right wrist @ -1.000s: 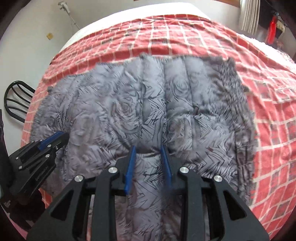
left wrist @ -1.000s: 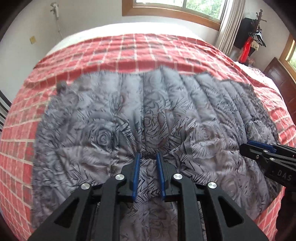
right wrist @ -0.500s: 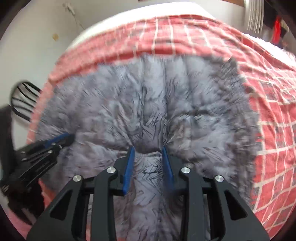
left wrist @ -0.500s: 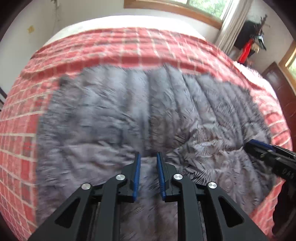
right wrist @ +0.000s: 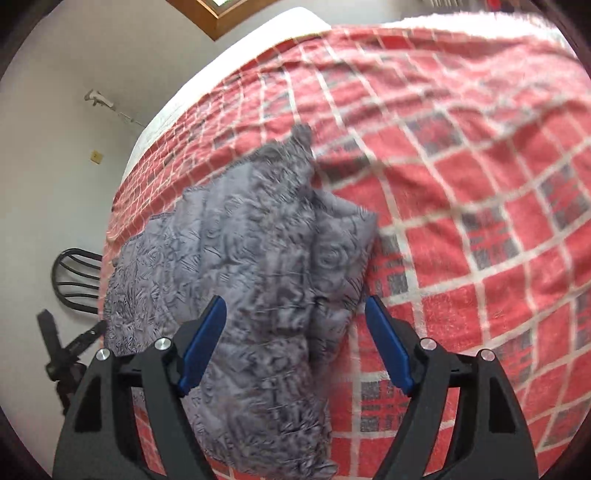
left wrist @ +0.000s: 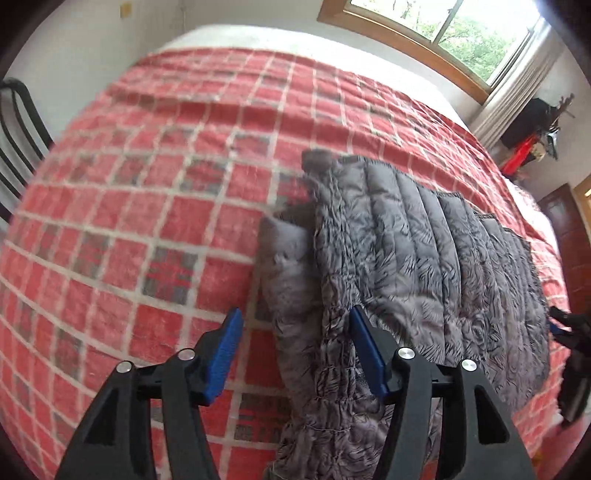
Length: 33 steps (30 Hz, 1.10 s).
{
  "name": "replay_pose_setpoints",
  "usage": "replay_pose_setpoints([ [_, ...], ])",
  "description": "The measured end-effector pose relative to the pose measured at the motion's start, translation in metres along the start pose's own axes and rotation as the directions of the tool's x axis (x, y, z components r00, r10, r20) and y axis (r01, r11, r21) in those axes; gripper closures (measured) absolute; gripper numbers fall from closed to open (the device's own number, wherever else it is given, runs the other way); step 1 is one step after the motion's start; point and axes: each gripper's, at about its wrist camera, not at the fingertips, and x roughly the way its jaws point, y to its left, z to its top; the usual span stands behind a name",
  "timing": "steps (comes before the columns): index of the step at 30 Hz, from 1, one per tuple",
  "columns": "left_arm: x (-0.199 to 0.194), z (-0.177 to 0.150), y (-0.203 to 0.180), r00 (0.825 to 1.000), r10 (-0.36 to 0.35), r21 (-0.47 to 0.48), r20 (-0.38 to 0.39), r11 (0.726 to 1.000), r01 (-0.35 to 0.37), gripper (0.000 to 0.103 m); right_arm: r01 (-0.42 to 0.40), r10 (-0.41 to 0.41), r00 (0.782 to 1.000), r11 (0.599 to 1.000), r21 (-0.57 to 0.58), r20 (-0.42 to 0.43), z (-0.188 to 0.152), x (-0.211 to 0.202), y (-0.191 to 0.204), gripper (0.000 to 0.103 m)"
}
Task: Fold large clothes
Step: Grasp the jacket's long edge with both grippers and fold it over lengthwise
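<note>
1. The grey quilted jacket point(left wrist: 424, 258) lies folded on the bed's red checked blanket point(left wrist: 147, 221), stitched channels running across its upper layer and a paler sleeve point(left wrist: 284, 266) poking out from under its left edge.
2. The left gripper point(left wrist: 295, 354) hovers over that edge with its blue fingers point(left wrist: 225, 350) spread wide apart — nothing is between them but air, with the cloth below.
3. In the right wrist view the right gripper point(right wrist: 295, 343) is likewise wide open, fingers point(right wrist: 388, 347) straddling the jacket's right edge point(right wrist: 343, 258) without pinching it.
4. The other gripper shows at each frame's edge — dark, partly cut off.
5. A black chair point(right wrist: 77, 277) stands beside the bed; a wood-framed window point(left wrist: 443, 33) sits beyond it.
</note>
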Motion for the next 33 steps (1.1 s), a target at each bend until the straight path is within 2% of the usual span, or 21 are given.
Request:
replay_pose_setpoints([
  [8,0.026,-0.003,0.018,0.990,-0.134,-0.084,-0.047,0.988,0.130,0.030,-0.106,0.111,0.992,0.992,0.073,-0.062,-0.001,0.026,-0.017,0.023],
  [13,0.039,0.000,0.021,0.977,-0.206,-0.139,-0.056,0.971,0.197,0.029,-0.160,0.165,0.984,0.984,0.078,-0.071,0.001,0.033,-0.019,0.021],
  [16,0.044,0.001,0.020,0.962,-0.266,-0.155,-0.053,0.954,0.256,0.029,-0.168,0.172,0.982,0.984,0.060,-0.075,0.004,0.035,-0.017,0.023],
  [17,0.046,0.001,0.018,0.944,-0.324,-0.162,-0.060,0.936,0.311,0.030,-0.174,0.178,0.981,0.983,0.058,-0.075,0.005,0.036,-0.016,0.030],
  [18,0.049,0.002,0.015,0.933,-0.353,-0.166,-0.065,0.926,0.339,0.031,-0.191,0.195,0.978,0.980,0.060,-0.077,0.006,0.037,-0.016,0.037],
  [19,0.050,0.002,0.009,0.937,-0.345,-0.154,-0.058,0.930,0.333,0.034,-0.218,0.223,0.972,0.974,0.070,-0.080,0.006,0.040,-0.014,0.050],
  [20,0.050,0.002,-0.001,0.952,-0.301,-0.116,-0.056,0.949,0.293,0.038,-0.249,0.255,0.964,0.965,0.083,-0.077,0.006,0.040,-0.014,0.058],
  [22,0.047,0.002,-0.011,0.966,-0.254,-0.092,-0.042,0.964,0.249,0.054,-0.253,0.258,0.964,0.965,0.069,-0.066,0.006,0.038,-0.008,0.068],
  [23,0.043,0.003,-0.013,0.970,-0.243,-0.092,-0.031,0.967,0.239,0.060,-0.261,0.264,0.963,0.964,0.061,-0.058,0.005,0.034,-0.005,0.073],
  [25,0.033,0.003,-0.014,0.972,-0.235,-0.095,-0.008,0.968,0.234,0.078,-0.282,0.284,0.958,0.958,0.051,-0.045,0.004,0.024,0.000,0.078],
  [28,0.014,0.002,-0.013,0.965,-0.258,-0.121,0.038,0.958,0.261,0.084,-0.316,0.317,0.948,0.948,0.020,-0.020,0.002,0.003,0.012,0.082],
  [33,-0.035,-0.010,-0.031,0.961,-0.247,-0.066,0.126,0.964,0.257,0.086,-0.325,0.326,0.945,0.943,-0.075,-0.004,-0.010,-0.037,0.043,0.084],
])
